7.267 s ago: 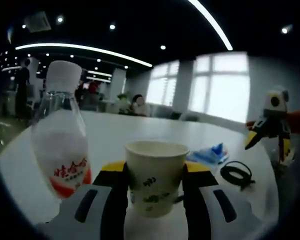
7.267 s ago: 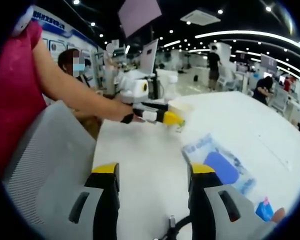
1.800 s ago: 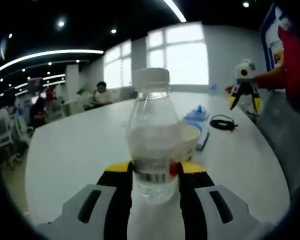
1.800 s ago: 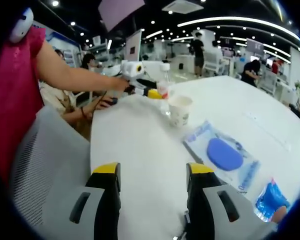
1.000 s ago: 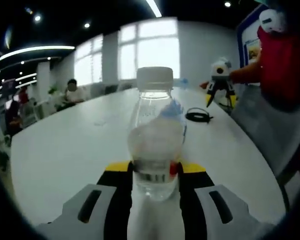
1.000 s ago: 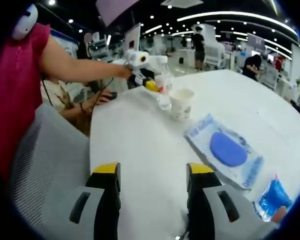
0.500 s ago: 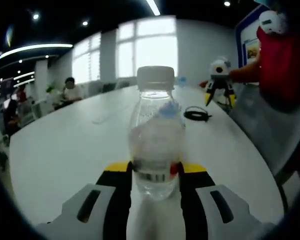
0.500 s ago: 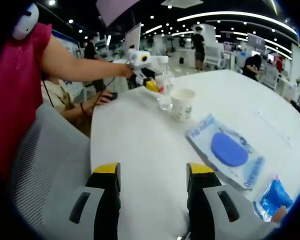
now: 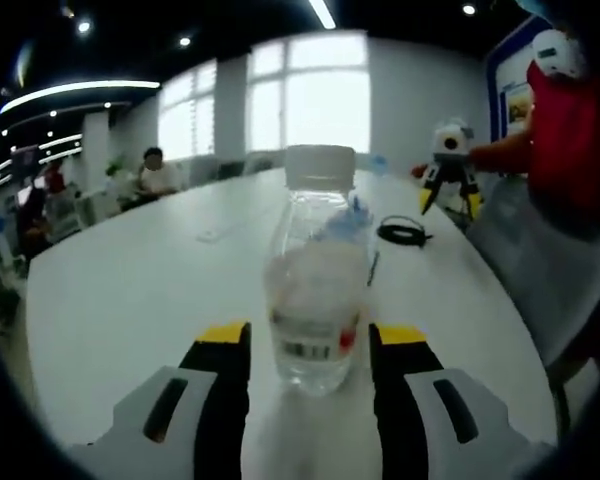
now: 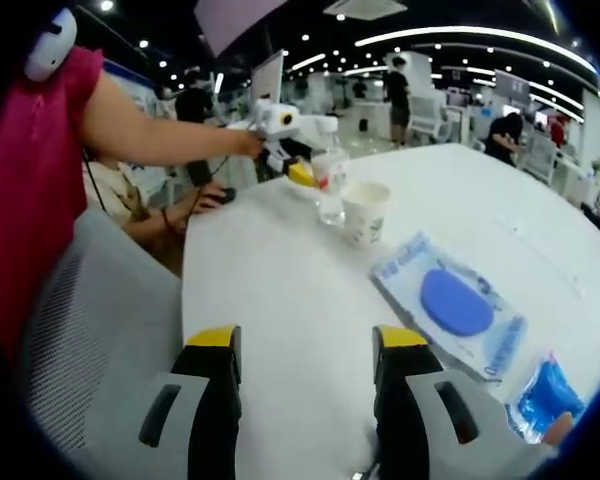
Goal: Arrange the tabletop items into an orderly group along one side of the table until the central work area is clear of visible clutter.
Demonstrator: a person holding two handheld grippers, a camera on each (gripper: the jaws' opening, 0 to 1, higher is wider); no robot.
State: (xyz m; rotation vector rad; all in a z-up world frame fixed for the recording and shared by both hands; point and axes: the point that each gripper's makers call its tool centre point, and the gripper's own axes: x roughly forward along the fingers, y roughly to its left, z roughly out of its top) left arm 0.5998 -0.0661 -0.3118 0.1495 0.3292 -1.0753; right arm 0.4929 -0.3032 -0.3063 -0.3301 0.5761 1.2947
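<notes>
A clear water bottle (image 9: 315, 310) with a white cap stands upright on the white table (image 9: 130, 300), between the fingers of my left gripper (image 9: 308, 335). The jaws are open, with a small gap on each side of the bottle. The right gripper view shows that bottle (image 10: 330, 185) beside a paper cup (image 10: 365, 212), with the left gripper (image 10: 290, 150) behind them. My right gripper (image 10: 305, 340) is open over bare table, nothing between its fingers. Ahead of it lie a clear packet holding a blue disc (image 10: 455, 300) and a small blue pack (image 10: 545, 395).
A black coiled cable (image 9: 405, 233) lies past the bottle, near the right gripper (image 9: 450, 170). A grey mesh chair back (image 10: 90, 330) stands at the table's near edge. A person in a red top (image 10: 30, 200) holds the grippers. Other people sit far behind.
My left gripper's jaws have spread apart and let go of the bottle, which stays upright on the table. The right gripper has barely moved.
</notes>
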